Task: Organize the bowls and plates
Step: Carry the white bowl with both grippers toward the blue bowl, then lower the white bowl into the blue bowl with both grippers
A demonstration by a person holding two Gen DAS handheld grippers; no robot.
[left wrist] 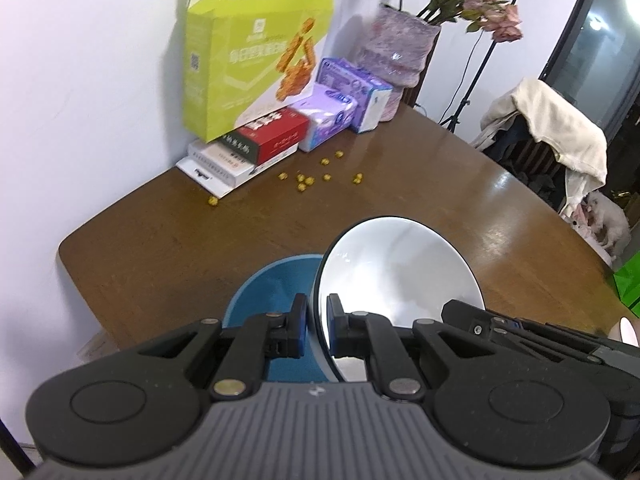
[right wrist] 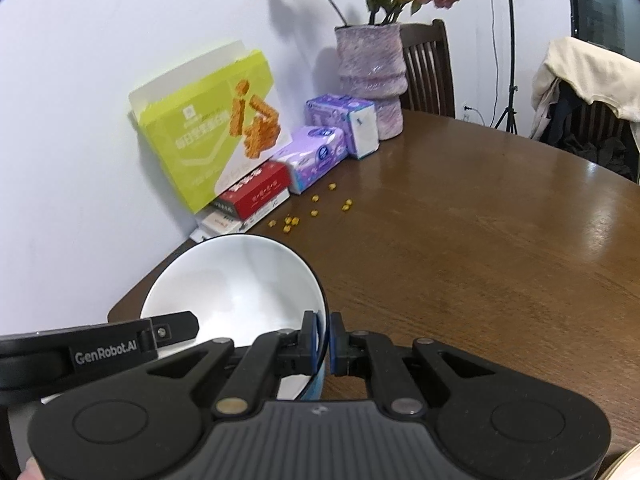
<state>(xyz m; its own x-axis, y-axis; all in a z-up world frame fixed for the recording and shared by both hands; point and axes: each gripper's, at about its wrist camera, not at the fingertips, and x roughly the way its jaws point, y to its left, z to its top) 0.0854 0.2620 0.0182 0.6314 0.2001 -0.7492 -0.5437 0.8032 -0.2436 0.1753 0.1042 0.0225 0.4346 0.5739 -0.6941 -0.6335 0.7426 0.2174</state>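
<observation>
A brown wooden table (left wrist: 168, 240) fills the view. Above its near edge, a white bowl (left wrist: 400, 272) nested in a blue bowl (left wrist: 272, 292) is carried by both grippers: left gripper (left wrist: 317, 326) and right gripper (right wrist: 323, 342) each clamp opposite rims. Next, probably lower both evenly onto the table.

A white bowl (left wrist: 396, 276) with a thin dark rim is tilting steeply, its glossy inside facing the wall; a blue bowl (left wrist: 272, 284) is sitting just beside it, partly hidden behind its rim; both are hanging over the bench's (left wrist: 440, 184) near edge.
</observation>
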